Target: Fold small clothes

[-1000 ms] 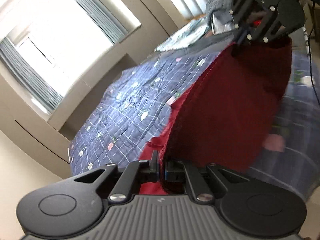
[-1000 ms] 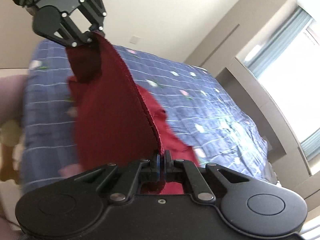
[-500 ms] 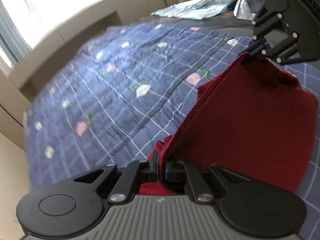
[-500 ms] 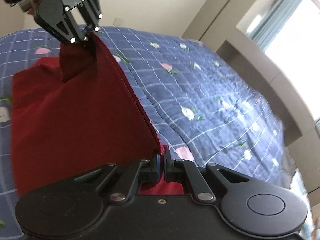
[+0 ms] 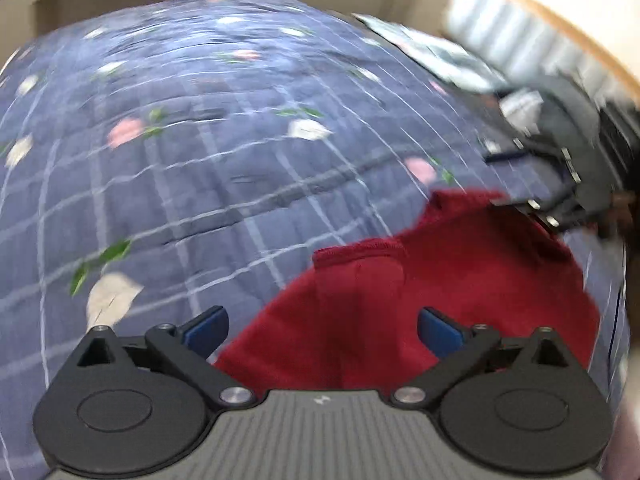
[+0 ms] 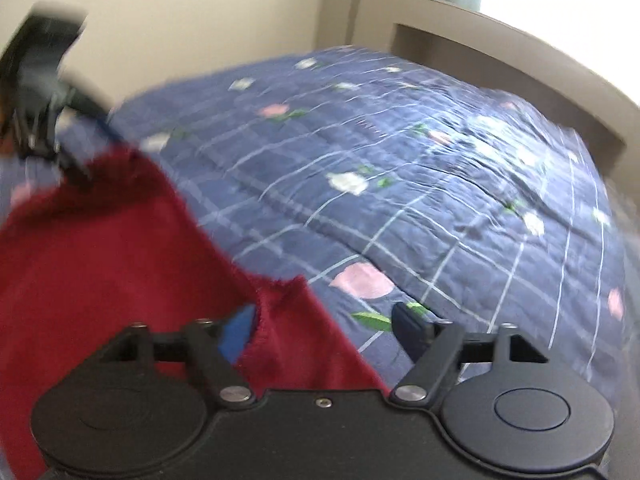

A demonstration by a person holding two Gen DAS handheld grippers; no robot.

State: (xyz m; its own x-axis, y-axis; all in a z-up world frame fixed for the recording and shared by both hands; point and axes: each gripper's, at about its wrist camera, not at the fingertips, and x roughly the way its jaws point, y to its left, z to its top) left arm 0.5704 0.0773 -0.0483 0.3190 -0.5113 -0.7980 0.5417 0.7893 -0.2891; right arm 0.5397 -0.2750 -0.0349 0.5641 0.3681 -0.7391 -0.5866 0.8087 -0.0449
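**Red garment released onto bed; both sets of jaws apart**

Left gripper (image 5: pixel 322 330): its jaws have just been opening and now stand wide apart. The blue pads (image 5: pixel 206 330) are clear on both sides. The red garment (image 5: pixel 420 300) lies below and between them, but neither pad presses on it. No grip.

Right gripper (image 6: pixel 324 330): its jaws have likewise just been opening and stand apart. The near corner of the red garment (image 6: pixel 100 272) sits between them, its frayed edge just beside the left-hand blue pad (image 6: pixel 238 330); contact with that pad cannot be settled from the blurred picture. The other pad is well clear, over the bedspread. No clamping seen.

Task item: the red garment rests on the blue checked bedspread (image 5: pixel 200 160), near the edge closest to the cameras. In the left wrist view a folded flap with a ribbed hem lies on top of the main panel. In the right wrist view the cloth fills the lower left, one straight edge running diagonally up toward the left gripper, which shows as a dark blur at the far corner.

Surroundings: a bedspread with pink and white flowers, pale wall (image 6: pixel 200 20), and a bright window ledge (image 6: pixel 520 52). Light patterned cloth (image 5: pixel 440 56) lies at the bed's far side in the left wrist view. No containers observed. Both pictures are motion-blurred.
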